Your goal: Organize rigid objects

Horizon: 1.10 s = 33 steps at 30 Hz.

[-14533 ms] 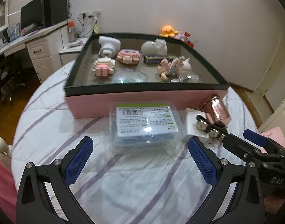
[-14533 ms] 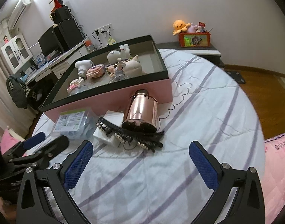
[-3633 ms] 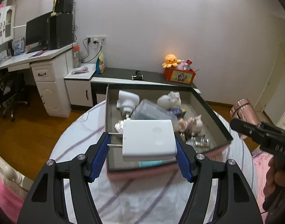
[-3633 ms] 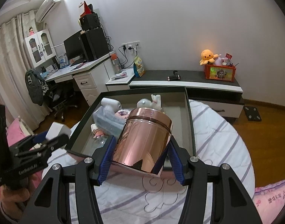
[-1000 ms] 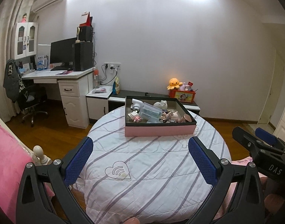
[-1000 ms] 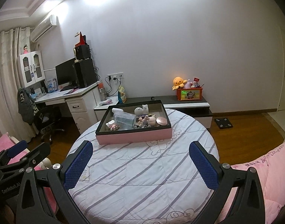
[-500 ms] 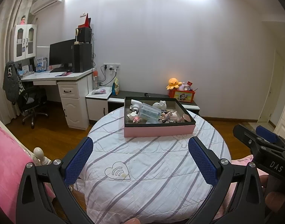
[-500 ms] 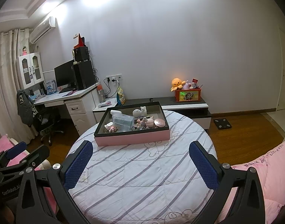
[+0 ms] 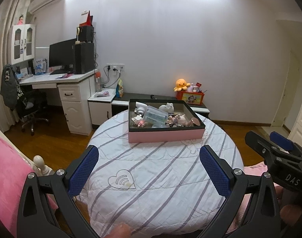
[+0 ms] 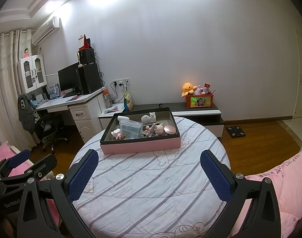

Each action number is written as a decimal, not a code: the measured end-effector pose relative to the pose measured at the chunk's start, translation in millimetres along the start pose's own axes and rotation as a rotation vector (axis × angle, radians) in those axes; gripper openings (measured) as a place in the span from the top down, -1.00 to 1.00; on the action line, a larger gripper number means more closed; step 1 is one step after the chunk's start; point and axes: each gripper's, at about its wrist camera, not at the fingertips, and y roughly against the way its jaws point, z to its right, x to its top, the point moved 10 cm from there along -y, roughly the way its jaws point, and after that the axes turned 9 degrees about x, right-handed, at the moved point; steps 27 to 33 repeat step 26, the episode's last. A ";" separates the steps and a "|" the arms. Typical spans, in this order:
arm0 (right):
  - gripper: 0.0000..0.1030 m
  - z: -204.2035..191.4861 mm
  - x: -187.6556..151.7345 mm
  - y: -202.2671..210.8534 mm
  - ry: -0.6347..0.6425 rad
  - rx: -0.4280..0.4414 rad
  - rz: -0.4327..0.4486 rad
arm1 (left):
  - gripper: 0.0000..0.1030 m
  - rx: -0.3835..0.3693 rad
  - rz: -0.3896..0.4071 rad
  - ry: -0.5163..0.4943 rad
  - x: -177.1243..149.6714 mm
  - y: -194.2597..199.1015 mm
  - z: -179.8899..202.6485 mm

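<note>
left gripper [image 9: 149, 170]: jaws spread wide, nothing between them, well back from the box
right gripper [image 10: 149, 175]: same, wide apart and empty
pink box [image 9: 164, 135]: far side of the round quilted table [image 9: 160, 178], near its back edge, black rim up
contents: clear plastic case [image 10: 130, 129], rose-gold tin [image 10: 170, 129], white figurine [image 10: 148, 118], small pink toys, all inside the box; nothing loose on the quilt that i can see
step: looks like the wrap-up. hold both grippers clear and off the table edge, don't nudge the box
box axis: long side runs left-right across both views, pink long wall faces the cameras
plastic case: lies tilted on other items, label up, long axis roughly along the box
risk: case could slide if the box is bumped
</note>
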 end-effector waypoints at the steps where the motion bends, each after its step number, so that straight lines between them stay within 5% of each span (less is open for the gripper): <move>1: -1.00 -0.2 -0.1 -0.3 0.001 -0.001 -0.001 | -1.00 0.000 0.001 0.001 -0.1 -0.1 -0.3; 12: -1.00 0.9 -0.7 -0.9 0.004 -0.004 -0.002 | -1.00 0.051 0.040 -0.033 5.1 3.6 -2.9; 33: -1.00 3.0 -3.2 -3.4 0.007 -0.009 -0.006 | -1.00 0.013 0.064 -0.012 11.9 10.1 -4.2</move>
